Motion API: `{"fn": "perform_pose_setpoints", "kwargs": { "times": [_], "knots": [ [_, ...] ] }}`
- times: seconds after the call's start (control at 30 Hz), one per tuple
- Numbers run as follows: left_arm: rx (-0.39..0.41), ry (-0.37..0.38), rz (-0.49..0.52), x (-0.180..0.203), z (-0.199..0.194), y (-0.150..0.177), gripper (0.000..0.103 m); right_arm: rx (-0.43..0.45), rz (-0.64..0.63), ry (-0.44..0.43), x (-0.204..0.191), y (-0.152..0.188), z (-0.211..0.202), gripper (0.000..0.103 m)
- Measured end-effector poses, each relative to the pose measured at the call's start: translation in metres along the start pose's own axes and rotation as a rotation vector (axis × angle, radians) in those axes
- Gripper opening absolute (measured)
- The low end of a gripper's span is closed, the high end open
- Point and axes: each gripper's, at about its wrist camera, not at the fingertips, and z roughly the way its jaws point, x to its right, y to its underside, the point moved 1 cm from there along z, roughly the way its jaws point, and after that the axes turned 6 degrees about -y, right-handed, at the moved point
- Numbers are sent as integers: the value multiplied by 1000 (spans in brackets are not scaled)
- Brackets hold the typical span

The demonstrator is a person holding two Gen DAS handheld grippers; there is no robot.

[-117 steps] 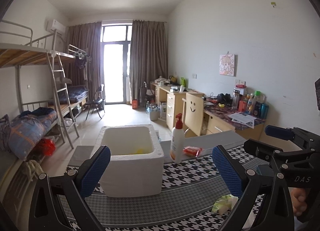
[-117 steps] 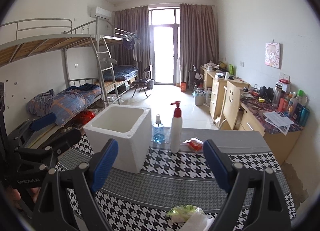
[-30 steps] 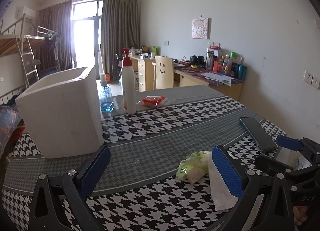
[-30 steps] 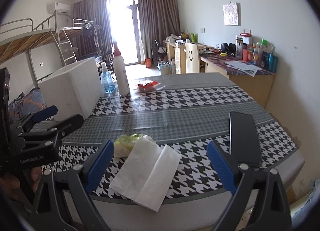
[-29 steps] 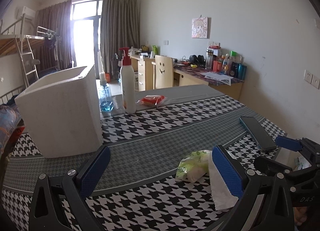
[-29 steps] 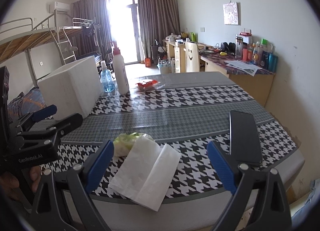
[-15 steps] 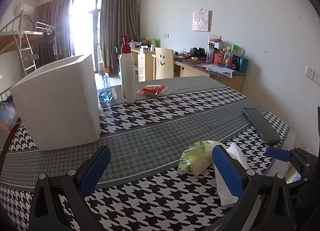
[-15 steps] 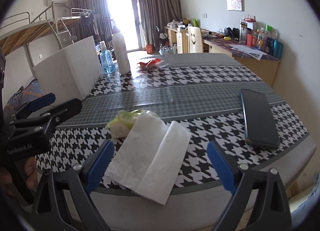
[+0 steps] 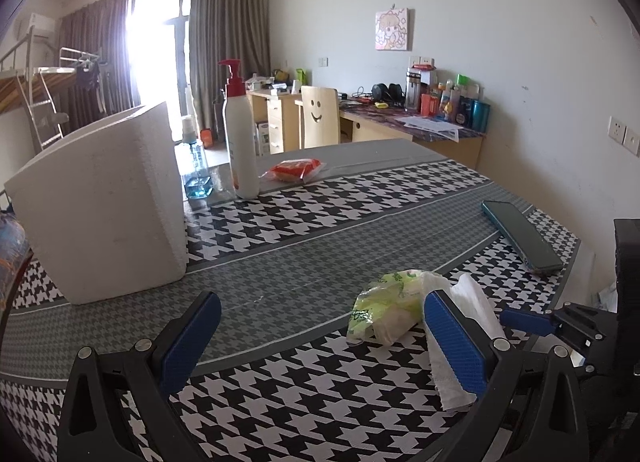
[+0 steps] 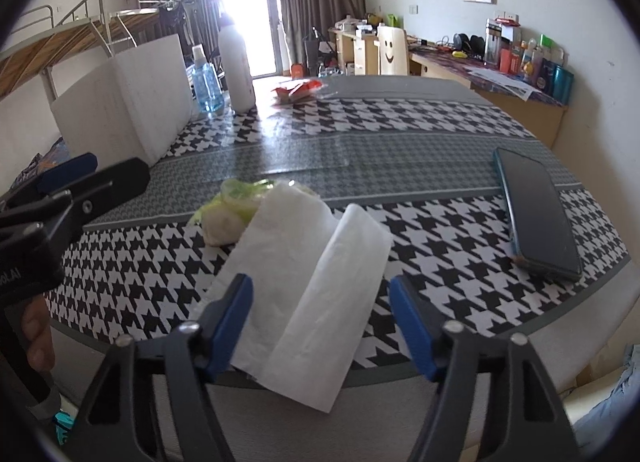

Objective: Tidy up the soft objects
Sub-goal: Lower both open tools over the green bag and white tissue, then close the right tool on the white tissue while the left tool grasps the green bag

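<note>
**Tissue at the near table edge, both grippers unclenched**

Left wrist view: we find the left gripper [image 9: 320,338] low over the houndstooth table [image 9: 320,229], its blue pads spread wide with nothing between them. Just beyond its right pad lies a crumpled green-and-white tissue packet [image 9: 384,312], and against that packet a white tissue [image 9: 472,314] — soft, creased, its near end drooping past the table's edge. Part of the right gripper [image 9: 536,322] shows at the lower right, close beside the tissue. Further back we note a white foam box [image 9: 104,205], a pump bottle [image 9: 240,141], a red snack pack [image 9: 294,169] and a dark phone [image 9: 520,236].

Right wrist view: the right gripper [image 10: 320,322] straddles the near end of the tissue [image 10: 304,278]. Its jaws have just been closing, with the tissue between them, yet the pads stand clear of the paper on both sides — no grip is made. The tissue is a folded, two-lobed sheet, lying on the table's near edge and overhanging it, its far end resting against the tissue packet [image 10: 228,209]. The phone [image 10: 536,213] lies well apart to the right; the foam box [image 10: 128,101] stands at the far left.
</note>
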Motion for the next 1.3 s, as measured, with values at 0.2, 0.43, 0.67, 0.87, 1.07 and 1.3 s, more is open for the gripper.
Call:
{"fn": "perform_pose_setpoints", "kwargs": {
  "times": [0.2,0.43,0.67,0.87,1.07,1.3],
  "knots": [
    [-17,-9,15,3,7,0,102,-10,-12,24,-1,5,4,59],
    [-36,-5,35,11,17,-2,102,-16,-49,70,-5,9,3,37],
    [-44,9,73,21,23,-3,102,-24,-56,49,1,9,-1,13],
    [-54,27,114,31,29,-2,102,12,8,44,23,4,-13,13],
    [-81,39,167,44,41,-2,102,25,43,54,38,0,-16,13],
    [-102,59,181,51,53,-5,102,14,52,53,45,1,-13,13]
  ]
}}
